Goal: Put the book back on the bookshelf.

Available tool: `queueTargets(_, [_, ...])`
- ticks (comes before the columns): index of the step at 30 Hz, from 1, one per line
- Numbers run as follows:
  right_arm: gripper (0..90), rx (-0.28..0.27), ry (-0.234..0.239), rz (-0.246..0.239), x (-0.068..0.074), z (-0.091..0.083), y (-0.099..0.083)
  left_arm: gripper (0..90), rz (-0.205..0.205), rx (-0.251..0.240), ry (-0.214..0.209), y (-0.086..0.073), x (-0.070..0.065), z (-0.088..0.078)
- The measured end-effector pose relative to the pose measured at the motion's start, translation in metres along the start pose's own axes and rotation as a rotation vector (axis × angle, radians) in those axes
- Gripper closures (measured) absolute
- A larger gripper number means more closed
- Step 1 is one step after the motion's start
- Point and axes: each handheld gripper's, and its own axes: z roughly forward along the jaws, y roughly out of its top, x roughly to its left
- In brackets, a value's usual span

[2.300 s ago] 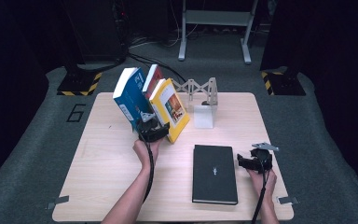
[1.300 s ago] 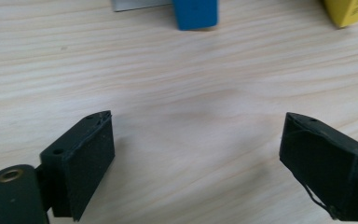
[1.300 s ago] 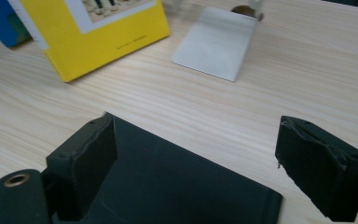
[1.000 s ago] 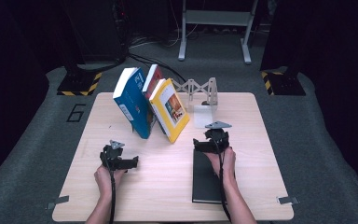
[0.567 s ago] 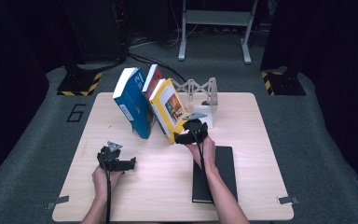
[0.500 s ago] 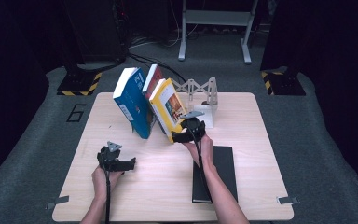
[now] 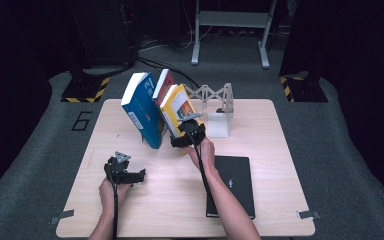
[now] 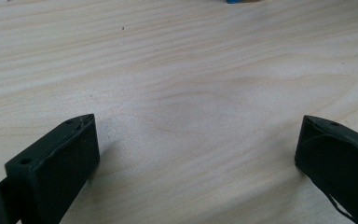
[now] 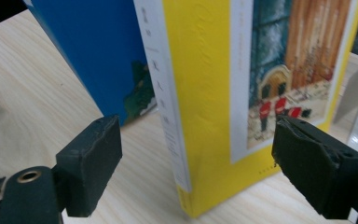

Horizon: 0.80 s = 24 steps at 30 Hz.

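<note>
Three books lean together at the back of the table: a blue book [image 7: 141,110], a red book [image 7: 164,82] behind it, and a yellow book [image 7: 177,107] in front. My right gripper [image 7: 181,132] is at the yellow book's lower end, open. In the right gripper view the yellow book [image 9: 205,93] stands between the two jaws with a gap on each side, and the blue book [image 9: 102,51] is behind it on the left. My left gripper [image 7: 139,175] rests low over the near left of the table, open, with bare wood between its jaws [image 8: 198,135].
A black book [image 7: 232,182] lies flat at the near right, partly under my right forearm. A white bookend [image 7: 219,125] and a grey truss stand [image 7: 212,95] sit just right of the leaning books. The wooden table [image 7: 280,150] is ringed by dark floor.
My left gripper drew back from the books to the near left of the table. My right gripper crossed from the right edge over the black book and up to the yellow book.
</note>
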Motion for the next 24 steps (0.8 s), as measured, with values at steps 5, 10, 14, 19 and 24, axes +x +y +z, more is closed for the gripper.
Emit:
queueTargets(5, [21.8,-0.006,-0.02,-0.003,0.006,0.006,0.009,0.0,0.0,0.0,0.0,0.0,0.0,0.0])
queueTargets(10, [26.8,-0.007,-0.053,-0.011,0.01,0.01,0.015,0.0,-0.002,-0.007,0.004,0.0,0.0,0.0])
queueTargets(14, [38.0,-0.013,-0.072,-0.026,0.009,0.015,0.016,0.0,-0.002,-0.006,0.005,0.0,0.0,0.0])
queueTargets(19, [51.6,-0.008,-0.061,-0.004,0.006,0.01,0.014,0.0,-0.002,-0.007,0.005,0.0,0.0,0.0])
queueTargets(24, [58.9,-0.007,-0.067,-0.026,0.006,0.009,0.014,0.0,-0.002,-0.007,0.005,0.0,0.0,0.0])
